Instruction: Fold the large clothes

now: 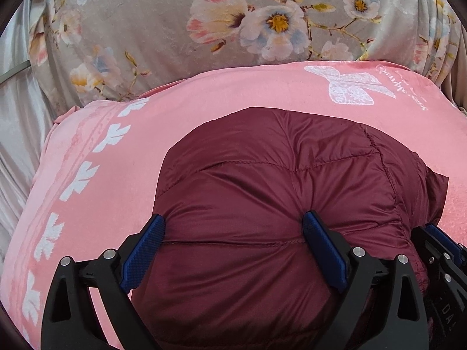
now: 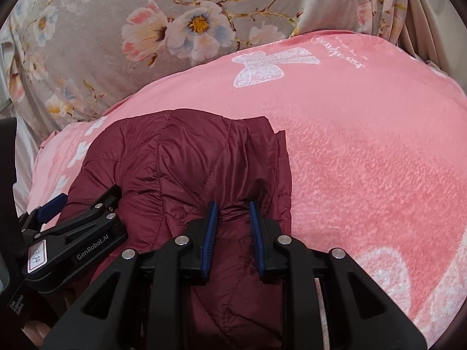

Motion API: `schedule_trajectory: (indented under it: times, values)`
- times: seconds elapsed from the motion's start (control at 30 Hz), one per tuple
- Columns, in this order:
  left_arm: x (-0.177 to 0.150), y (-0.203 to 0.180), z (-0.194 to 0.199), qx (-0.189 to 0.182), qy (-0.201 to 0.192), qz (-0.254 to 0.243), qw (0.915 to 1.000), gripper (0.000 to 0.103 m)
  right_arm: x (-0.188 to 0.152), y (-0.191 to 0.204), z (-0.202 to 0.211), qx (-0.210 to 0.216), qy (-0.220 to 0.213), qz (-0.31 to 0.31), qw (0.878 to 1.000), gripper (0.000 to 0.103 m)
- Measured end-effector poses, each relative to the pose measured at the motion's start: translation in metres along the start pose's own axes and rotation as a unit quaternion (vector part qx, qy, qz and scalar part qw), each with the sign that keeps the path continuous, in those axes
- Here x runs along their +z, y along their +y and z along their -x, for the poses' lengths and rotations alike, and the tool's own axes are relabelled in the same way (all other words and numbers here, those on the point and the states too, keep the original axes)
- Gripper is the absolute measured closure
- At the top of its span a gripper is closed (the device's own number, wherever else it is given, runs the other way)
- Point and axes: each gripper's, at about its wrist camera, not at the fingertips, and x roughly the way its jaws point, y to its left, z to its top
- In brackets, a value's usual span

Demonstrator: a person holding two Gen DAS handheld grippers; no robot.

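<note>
A puffy maroon quilted jacket lies bunched on a pink blanket. My left gripper spans the thick near part of the jacket, jaws wide, and both blue pads press into the fabric, which puckers around them. My right gripper is shut on a narrow fold at the jacket's right near edge, with cloth pinched between its pads. In the right wrist view the left gripper sits just to the left on the jacket. The right gripper shows at the right edge of the left wrist view.
The pink blanket carries white butterfly and leaf prints and spreads wide to the right of the jacket. Behind it lies a grey floral cover. Pale cloth hangs at the left.
</note>
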Motion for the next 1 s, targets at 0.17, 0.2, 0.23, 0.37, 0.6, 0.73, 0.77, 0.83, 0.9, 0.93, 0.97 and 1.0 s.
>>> schedule_trajectory:
  times: [0.17,0.2,0.23,0.37,0.6,0.73,0.77,0.83,0.9,0.93,0.97,1.0]
  values:
    - [0.000,0.032,0.018,-0.057,0.037,0.036,0.9970,0.010,0.000,-0.015,0.028,-0.004,0.013,-0.039,0.999,0.040]
    - [-0.002,0.042,0.023,-0.067,0.045,0.050,0.9955,0.010,-0.003,-0.020,0.035,-0.009,0.016,-0.047,0.999,0.033]
    - [-0.005,0.054,0.028,-0.078,0.054,0.065,0.9934,0.010,-0.006,-0.024,0.039,-0.002,0.023,-0.052,0.998,0.033]
    - [-0.018,0.086,0.030,-0.111,0.098,0.109,0.9830,0.010,-0.018,-0.043,0.043,0.051,0.061,-0.097,0.992,0.033]
    - [-0.042,0.104,0.014,-0.200,0.154,0.176,0.9516,0.010,-0.030,-0.052,0.036,0.098,0.078,-0.149,0.981,0.033]
    - [-0.053,0.102,-0.001,-0.266,0.183,0.213,0.9221,0.010,-0.033,-0.046,0.032,0.121,0.084,-0.148,0.978,0.033]
    - [-0.054,0.101,-0.003,-0.275,0.179,0.220,0.9188,0.009,-0.034,-0.045,0.031,0.125,0.084,-0.149,0.977,0.033]
    - [-0.053,0.096,-0.001,-0.266,0.173,0.210,0.9250,0.008,-0.034,-0.041,0.029,0.124,0.083,-0.141,0.979,0.033]
    - [-0.049,0.089,0.002,-0.254,0.169,0.194,0.9323,0.011,-0.033,-0.037,0.027,0.125,0.083,-0.137,0.979,0.036]
    - [-0.048,0.088,0.003,-0.250,0.168,0.189,0.9346,0.013,-0.033,-0.035,0.025,0.130,0.086,-0.136,0.978,0.039]
    - [-0.047,0.087,0.005,-0.243,0.165,0.183,0.9379,0.016,-0.032,-0.034,0.023,0.135,0.091,-0.138,0.977,0.044]
    - [-0.045,0.083,0.008,-0.235,0.161,0.174,0.9427,0.018,-0.031,-0.032,0.020,0.139,0.094,-0.138,0.976,0.050]
